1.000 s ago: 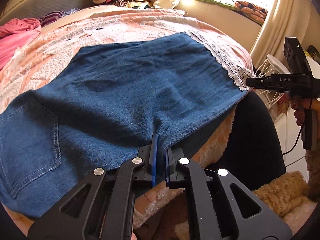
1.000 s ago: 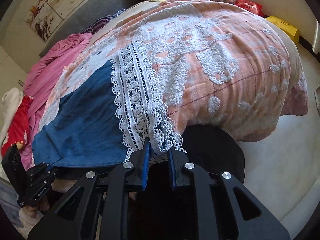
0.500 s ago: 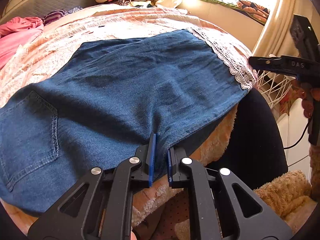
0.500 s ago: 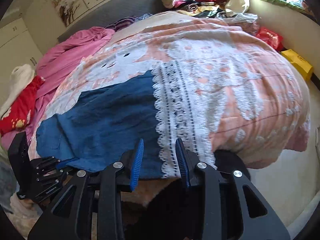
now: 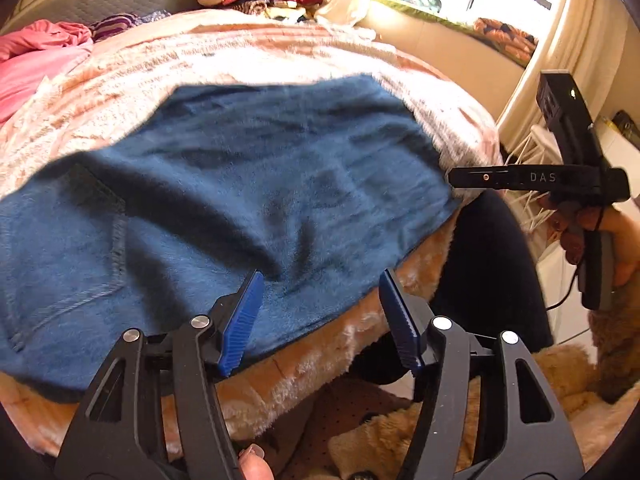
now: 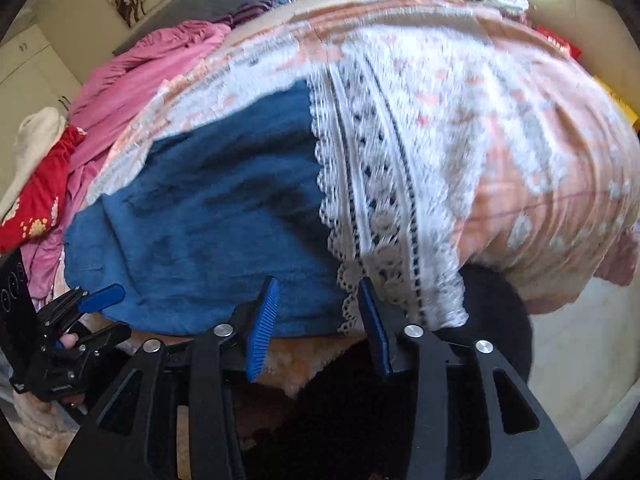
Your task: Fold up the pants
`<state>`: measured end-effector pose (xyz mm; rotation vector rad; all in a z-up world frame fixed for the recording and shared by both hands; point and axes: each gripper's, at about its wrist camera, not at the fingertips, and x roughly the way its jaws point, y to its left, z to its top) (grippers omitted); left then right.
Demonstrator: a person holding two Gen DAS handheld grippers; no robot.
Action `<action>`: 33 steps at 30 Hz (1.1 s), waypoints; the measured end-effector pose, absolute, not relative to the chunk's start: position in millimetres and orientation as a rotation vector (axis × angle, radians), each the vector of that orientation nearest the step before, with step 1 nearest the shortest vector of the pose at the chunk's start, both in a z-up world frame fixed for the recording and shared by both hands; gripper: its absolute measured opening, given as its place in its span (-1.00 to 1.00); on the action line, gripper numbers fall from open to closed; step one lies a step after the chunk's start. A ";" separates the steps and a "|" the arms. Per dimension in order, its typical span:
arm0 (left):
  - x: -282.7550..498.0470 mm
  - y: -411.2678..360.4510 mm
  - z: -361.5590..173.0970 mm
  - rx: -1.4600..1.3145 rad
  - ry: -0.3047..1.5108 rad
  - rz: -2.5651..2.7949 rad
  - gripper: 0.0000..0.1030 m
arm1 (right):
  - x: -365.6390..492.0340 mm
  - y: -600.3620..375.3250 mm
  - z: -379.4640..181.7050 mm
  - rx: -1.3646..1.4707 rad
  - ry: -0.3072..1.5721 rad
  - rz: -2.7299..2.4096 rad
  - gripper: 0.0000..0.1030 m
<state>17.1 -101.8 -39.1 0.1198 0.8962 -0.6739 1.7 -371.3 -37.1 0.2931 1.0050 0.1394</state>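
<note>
I have let go of the jeans [image 5: 240, 200]: both my grippers, left [image 5: 320, 316] and right [image 6: 316, 316], were clamped on them. Their fingers are opening, empty. The jeans lie flat on the bed [image 5: 280, 60], lace hem [image 6: 376, 208] rightward.

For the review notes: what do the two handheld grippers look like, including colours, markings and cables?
Both are matte black frames with triangular cut-outs, silver round pivot bolts and ribbed blue finger pads. The left gripper and right gripper match. Seen side-on from the left wrist camera, the right one bears white "DAS" lettering, has a grey handle and trails a thin black cable.
</note>
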 end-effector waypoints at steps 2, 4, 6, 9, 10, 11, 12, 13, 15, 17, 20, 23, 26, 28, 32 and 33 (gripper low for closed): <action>18.7 -94.5 -25.4 0.092 0.865 -0.674 0.02 | 0.1 -379.2 -21.9 0.287 0.954 0.131 -0.13; 30.7 -83.5 -7.9 0.053 0.823 -0.644 0.10 | 4.4 -390.5 -10.7 0.299 0.912 0.123 -0.07; 47.6 -77.7 2.4 0.043 0.804 -0.620 0.15 | 14.3 -401.7 -3.4 0.300 0.881 0.110 -0.06; 80.2 -75.4 12.3 0.085 0.790 -0.555 0.16 | 34.8 -414.3 4.4 0.307 0.859 0.119 -0.06; 91.4 -75.4 14.4 0.088 0.791 -0.540 0.16 | 44.5 -418.3 7.0 0.307 0.856 0.122 -0.06; 101.5 -75.7 16.1 0.093 0.797 -0.525 0.16 | 52.6 -422.0 9.8 0.302 0.852 0.125 -0.06; 114.2 -75.9 16.5 0.104 0.805 -0.517 0.16 | 59.9 -426.7 12.6 0.299 0.845 0.132 -0.06; 124.8 -76.7 16.4 0.114 0.808 -0.503 0.16 | 70.7 -430.9 14.2 0.299 0.849 0.127 -0.03; 144.2 -76.2 13.2 0.125 0.831 -0.491 0.16 | 87.0 -435.5 16.2 0.289 0.844 0.142 -0.02; 163.4 -74.5 6.2 0.118 0.868 -0.491 0.16 | 103.8 -440.9 13.8 0.299 0.856 0.161 -0.01; 184.8 -78.4 -7.8 0.126 0.912 -0.500 0.15 | 128.5 -446.6 3.3 0.343 0.890 0.199 0.00; 203.3 -81.8 -21.4 0.111 0.956 -0.523 0.15 | 145.4 -447.6 -6.2 0.348 0.914 0.220 0.00; 217.8 -86.7 -36.3 0.099 0.998 -0.545 0.15 | 162.1 -448.0 -16.9 0.361 0.940 0.232 0.12; 224.3 -88.2 -44.0 0.078 1.026 -0.561 0.15 | 169.8 -448.1 -24.2 0.370 0.953 0.253 0.15; 230.0 -90.7 -48.2 0.039 1.045 -0.596 -0.39 | 178.5 -448.2 -37.8 0.420 0.979 0.303 0.15; 228.9 -91.5 -46.8 0.026 1.046 -0.611 -0.56 | 180.5 -448.9 -41.8 0.437 0.984 0.322 0.18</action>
